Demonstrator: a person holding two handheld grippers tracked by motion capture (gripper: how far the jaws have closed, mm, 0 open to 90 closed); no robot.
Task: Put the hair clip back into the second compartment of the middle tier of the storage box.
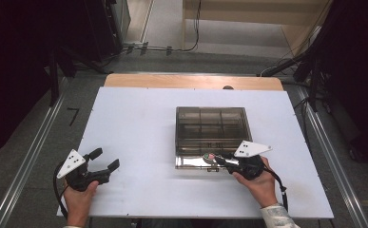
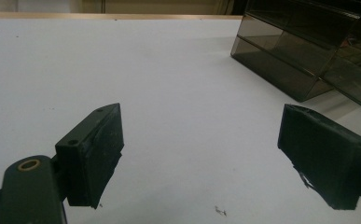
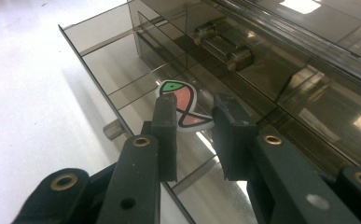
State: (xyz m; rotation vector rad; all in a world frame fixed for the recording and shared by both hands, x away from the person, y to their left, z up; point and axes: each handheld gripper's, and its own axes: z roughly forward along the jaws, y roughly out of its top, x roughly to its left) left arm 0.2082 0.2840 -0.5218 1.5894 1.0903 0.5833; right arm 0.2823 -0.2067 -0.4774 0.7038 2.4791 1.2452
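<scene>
Fish sticker at the open drawer of the smoked box

A white table carries a smoked-grey clear plastic compartment box at frame centre, its shallow drawer pulled toward the lower edge. The right gripper — nearer by far — pinches a small flat fish-shaped sticker in pink and green just over that drawer, its long axis running straight out from the narrowly set jaws. The left gripper rests wide and empty at lower left — nothing stands between.
</scene>
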